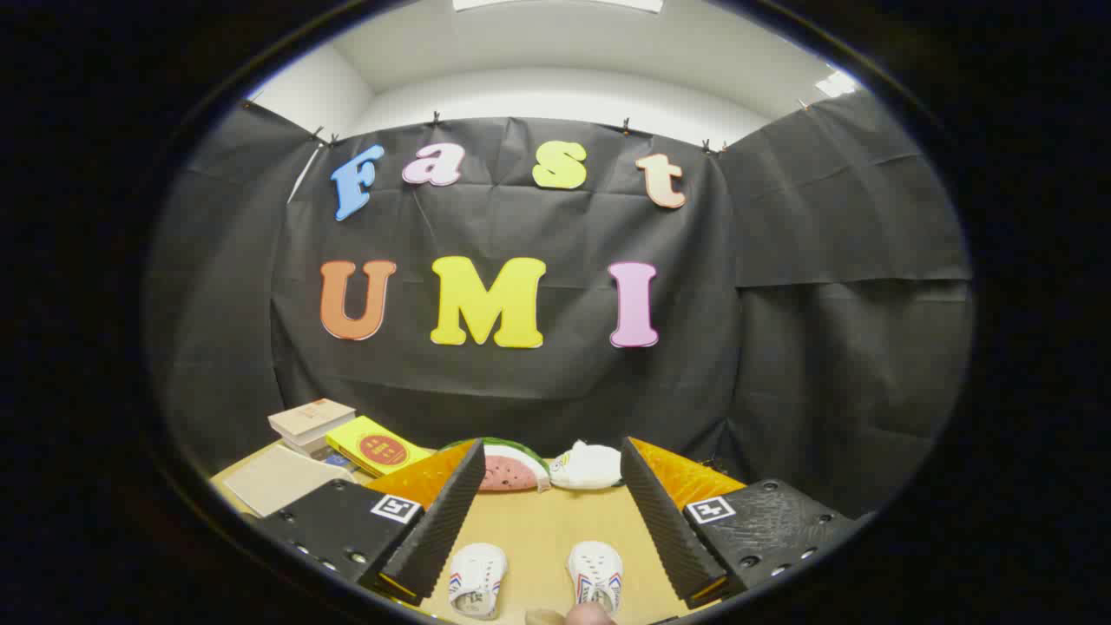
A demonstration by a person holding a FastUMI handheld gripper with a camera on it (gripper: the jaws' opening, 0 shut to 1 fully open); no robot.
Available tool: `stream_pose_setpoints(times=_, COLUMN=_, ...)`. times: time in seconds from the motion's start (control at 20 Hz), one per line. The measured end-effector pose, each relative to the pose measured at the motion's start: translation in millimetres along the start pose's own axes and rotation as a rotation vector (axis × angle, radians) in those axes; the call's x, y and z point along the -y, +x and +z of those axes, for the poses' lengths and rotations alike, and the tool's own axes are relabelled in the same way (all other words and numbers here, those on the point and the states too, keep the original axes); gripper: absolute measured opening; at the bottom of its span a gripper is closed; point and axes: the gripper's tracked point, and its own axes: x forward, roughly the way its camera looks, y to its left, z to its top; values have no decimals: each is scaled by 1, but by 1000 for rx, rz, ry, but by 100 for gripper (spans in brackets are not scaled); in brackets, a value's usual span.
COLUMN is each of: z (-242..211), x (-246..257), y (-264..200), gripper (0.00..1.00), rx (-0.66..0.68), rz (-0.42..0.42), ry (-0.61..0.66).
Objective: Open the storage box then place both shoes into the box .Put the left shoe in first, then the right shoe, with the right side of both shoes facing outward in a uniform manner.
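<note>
I hold the gripper (551,512) level above the wooden table (538,529), pointing at the booth's back wall, its two ridged black fingers (434,529) spread wide apart with nothing between them but bare tabletop. Nearest to me, low between the fingers, I see the two white shoes (476,580) side by side, toes pointing away from me, apart from each other and touching neither finger; the other shoe (595,575) lies closer to the right finger. A fingertip (590,615) of a person shows just below it. Beyond the fingertips sit a watermelon-slice toy (512,467) and a white plush toy (587,465) beside it. Off to the left lie a yellow book (375,446), a stack of books (309,424) and a flat brown pad (276,477).
</note>
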Motion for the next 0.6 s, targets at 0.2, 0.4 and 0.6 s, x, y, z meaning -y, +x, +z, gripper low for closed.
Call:
stream_pose_setpoints(times=0.2, z=1, x=-16, y=4, gripper=95, rx=-2, rz=46, ry=-13)
stream_pose_setpoints(times=0.4, z=6, x=-29, y=6, gripper=95, rx=5, rz=79, ry=-24)
stream_pose_setpoints(times=0.6, z=-1, x=-39, y=5, gripper=95, rx=-15, rz=101, ry=-18)
